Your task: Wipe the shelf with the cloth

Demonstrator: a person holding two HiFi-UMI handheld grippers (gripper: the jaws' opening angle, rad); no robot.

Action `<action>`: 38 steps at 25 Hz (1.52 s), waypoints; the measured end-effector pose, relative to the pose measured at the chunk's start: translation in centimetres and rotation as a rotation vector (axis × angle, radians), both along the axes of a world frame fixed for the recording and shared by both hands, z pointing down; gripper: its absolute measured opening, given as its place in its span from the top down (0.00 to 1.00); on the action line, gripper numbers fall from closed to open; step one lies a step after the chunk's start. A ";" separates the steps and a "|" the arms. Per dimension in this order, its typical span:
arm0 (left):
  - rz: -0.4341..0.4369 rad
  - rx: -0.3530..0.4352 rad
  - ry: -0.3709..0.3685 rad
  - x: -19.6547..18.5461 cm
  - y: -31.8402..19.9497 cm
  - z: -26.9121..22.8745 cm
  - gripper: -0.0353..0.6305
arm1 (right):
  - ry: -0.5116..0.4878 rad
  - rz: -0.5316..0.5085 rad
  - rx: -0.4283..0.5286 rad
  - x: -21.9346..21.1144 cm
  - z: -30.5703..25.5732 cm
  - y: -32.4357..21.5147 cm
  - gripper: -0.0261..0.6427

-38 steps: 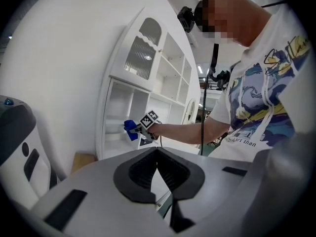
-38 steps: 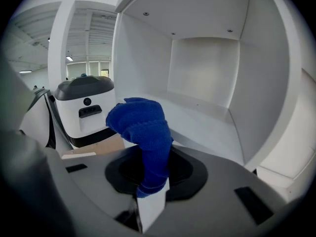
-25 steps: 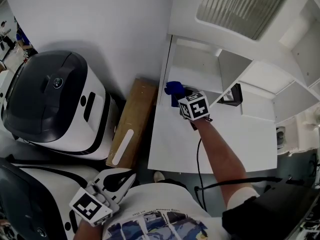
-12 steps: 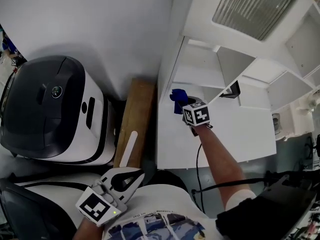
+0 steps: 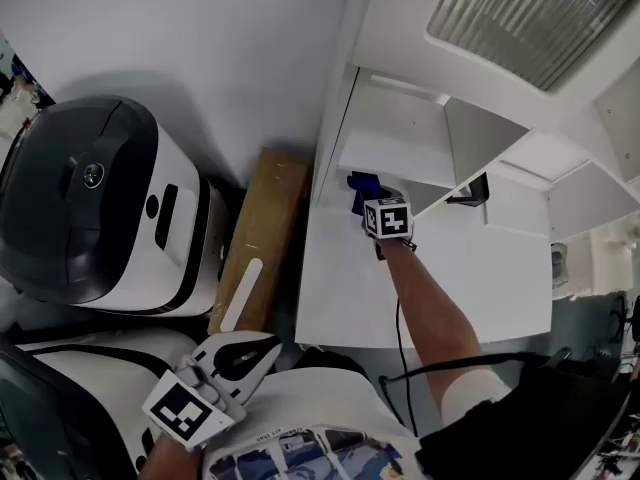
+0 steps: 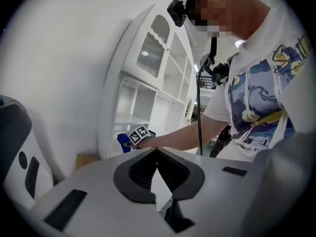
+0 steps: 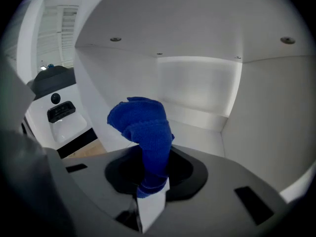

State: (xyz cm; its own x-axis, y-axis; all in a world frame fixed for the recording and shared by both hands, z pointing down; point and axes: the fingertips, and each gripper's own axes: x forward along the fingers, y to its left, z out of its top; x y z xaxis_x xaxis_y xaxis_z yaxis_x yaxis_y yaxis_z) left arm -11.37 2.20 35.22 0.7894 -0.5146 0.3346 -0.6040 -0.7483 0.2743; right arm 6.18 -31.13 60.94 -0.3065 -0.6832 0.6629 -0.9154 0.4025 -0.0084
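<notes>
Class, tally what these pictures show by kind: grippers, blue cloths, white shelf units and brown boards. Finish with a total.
Grippers: 2, the left gripper and the right gripper
Blue cloth: 1
White shelf unit: 1
Brown board: 1
Total: 5

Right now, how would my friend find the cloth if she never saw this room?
Find the tall white shelf unit against the wall. At its left-hand open compartment, the right tongs pinch the cloth. It is the only bright blue thing among all that white.
</notes>
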 end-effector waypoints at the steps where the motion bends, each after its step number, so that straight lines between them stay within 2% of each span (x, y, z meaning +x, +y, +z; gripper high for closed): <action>1: -0.013 0.003 -0.009 0.3 -0.2 0.1 0.93 | 0.000 -0.007 0.015 -0.5 0.2 -1.0 0.81; 9: -0.157 -0.062 -0.071 -0.1 -0.1 0.8 0.93 | 0.020 -0.021 0.132 -4.5 1.2 -6.9 0.81; 13: -0.213 -0.086 -0.082 -0.5 0.3 0.8 0.93 | 0.030 -0.024 0.137 -5.5 2.1 -8.4 0.81; 17: -0.243 -0.120 -0.074 -0.7 0.6 1.1 0.93 | 0.072 -0.023 0.117 -4.8 3.1 -9.6 0.81; 21: -0.234 -0.134 -0.076 -0.4 0.8 1.2 0.93 | 0.120 0.021 0.110 -2.2 4.0 -10.2 0.81; 22: -0.231 -0.136 -0.077 -0.3 0.8 1.2 0.93 | 0.122 0.036 0.083 -1.5 4.3 -9.8 0.81; 23: -0.226 -0.136 -0.078 -0.2 0.7 1.2 0.93 | 0.099 0.055 0.000 -1.2 5.0 -8.5 0.81; 26: -0.207 -0.127 -0.084 0.0 0.4 1.0 0.93 | -0.087 0.127 -0.480 -2.2 8.7 -0.4 0.81; 27: -0.198 -0.125 -0.085 0.2 0.3 1.0 0.93 | -0.125 0.149 -0.561 -2.1 9.4 1.0 0.81; 29: -0.183 -0.121 -0.084 0.4 0.3 0.9 0.93 | -0.148 0.193 -0.591 -0.8 9.5 1.5 0.81; 31: -0.174 -0.122 -0.080 0.5 0.3 0.8 0.93 | -0.145 0.225 -0.570 0.6 9.4 1.1 0.81; 32: -0.172 -0.122 -0.077 0.6 0.3 0.8 0.93 | -0.126 0.230 -0.529 1.4 9.2 0.5 0.81; 33: -0.170 -0.122 -0.075 0.7 0.2 0.8 0.93 | -0.082 0.231 -0.442 2.6 8.5 -0.9 0.81; 36: -0.157 -0.117 -0.072 0.8 0.1 0.7 0.93 | 0.114 0.218 -0.022 6.8 4.5 -7.3 0.81; 37: -0.153 -0.116 -0.071 0.9 0.1 0.7 0.93 | 0.131 0.211 0.056 7.1 3.6 -8.3 0.81; 38: -0.150 -0.116 -0.070 0.9 0.1 0.6 0.93 | 0.120 0.202 0.092 6.8 2.9 -8.6 0.81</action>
